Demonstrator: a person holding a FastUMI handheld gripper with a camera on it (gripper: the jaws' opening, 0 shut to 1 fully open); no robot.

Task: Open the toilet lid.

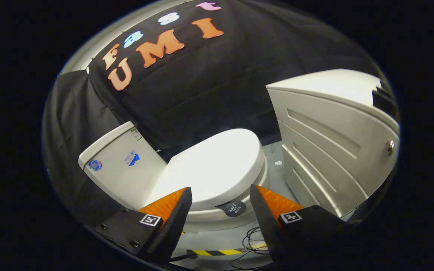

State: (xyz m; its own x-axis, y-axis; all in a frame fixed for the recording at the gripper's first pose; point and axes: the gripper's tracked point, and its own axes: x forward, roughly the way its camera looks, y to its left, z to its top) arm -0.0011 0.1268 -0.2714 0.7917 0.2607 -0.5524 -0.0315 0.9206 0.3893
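A white toilet stands ahead of me with its lid (217, 165) down flat on the seat. Its tank (121, 165) rises to the left of the lid, carrying small stickers. A round dark sticker (233, 209) sits on the bowl's near side, below the lid's edge. My gripper (220, 194) is open, its two fingers spread wide, with the lid's near edge showing between the fingertips. Nothing is held, and whether the fingers touch the toilet cannot be told.
A white cabinet (330, 150) with a panelled door and a round metal knob (390, 146) stands close to the right of the toilet. Loose cables (252, 241) and a yellow-black striped tape (217, 252) lie on the floor below the bowl. Black cloth hangs behind.
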